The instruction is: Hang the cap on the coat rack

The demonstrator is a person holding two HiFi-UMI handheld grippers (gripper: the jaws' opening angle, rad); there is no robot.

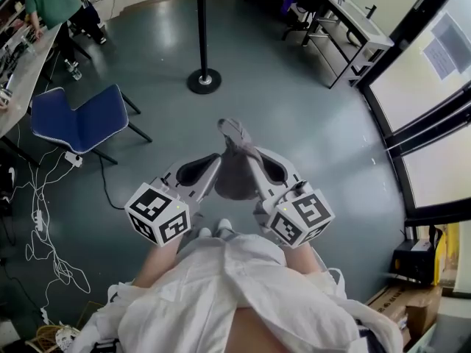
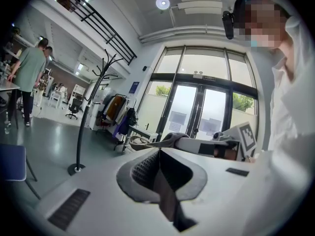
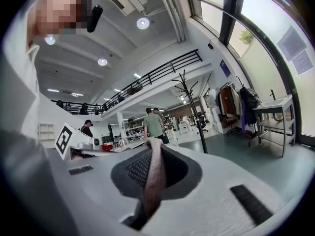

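A grey cap [image 1: 234, 166] hangs stretched between my two grippers, just in front of my body. My left gripper [image 1: 211, 173] is shut on the cap's left edge, and a dark strip of the cap [image 2: 166, 195] runs between its jaws. On the right edge my right gripper [image 1: 254, 169] is shut too, with a fold of the cap [image 3: 153, 176] pinched between its jaws. The black coat rack [image 1: 202, 28] stands ahead on a round base [image 1: 204, 80], well beyond the cap. The coat rack [image 2: 87, 112] shows to the left in the left gripper view, and its hooked top [image 3: 189, 90] shows in the right gripper view.
A blue chair [image 1: 81, 120] stands at the left, next to a long table where a person in a green shirt [image 1: 55, 2] bends over. Cables [image 1: 44, 226] lie on the floor at the left. A metal table [image 1: 353, 31] and glass doors [image 1: 434, 123] line the right; cardboard boxes [image 1: 405, 307] sit at the lower right.
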